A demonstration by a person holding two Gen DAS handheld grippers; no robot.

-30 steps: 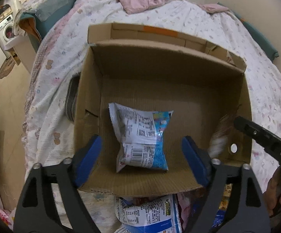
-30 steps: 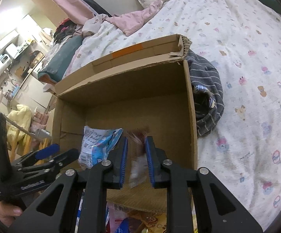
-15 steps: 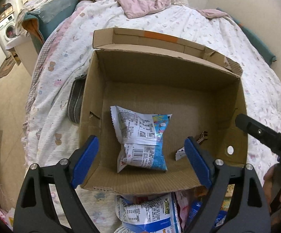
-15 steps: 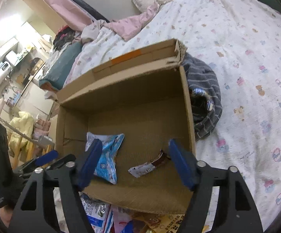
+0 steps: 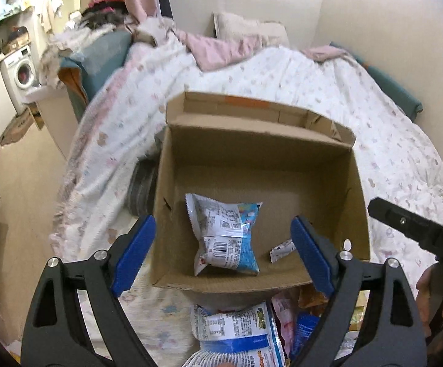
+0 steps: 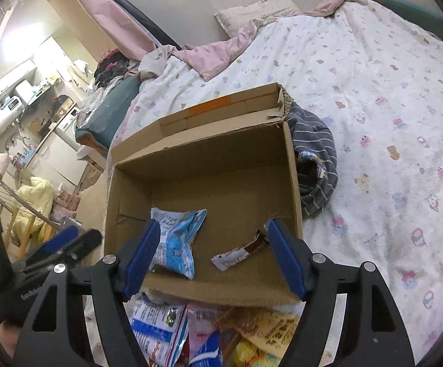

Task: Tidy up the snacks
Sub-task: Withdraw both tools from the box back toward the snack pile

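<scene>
Cardboard box (image 5: 253, 165) sits on the bed (image 5: 328, 85). Inside the box: 1 blue-white snack bag (image 5: 226, 235) at its near left, 1 small brown bar (image 6: 240, 252) at its near right. Left tool (image 5: 223, 252) is opening, empty; right tool (image 6: 214, 255) released, empty. More snack packets (image 6: 172, 324) lie before the box.

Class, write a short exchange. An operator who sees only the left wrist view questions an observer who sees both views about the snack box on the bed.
Operator: Only the body of the right hand-held gripper shows in my frame. Is it open or shut?
Observer: It is open, with nothing pressed between its pads.
Operator: Is anything lying beside the right wall of the cardboard box?
Observer: Yes, a grey striped garment is bunched up right beside that wall, on the bedding.
</scene>
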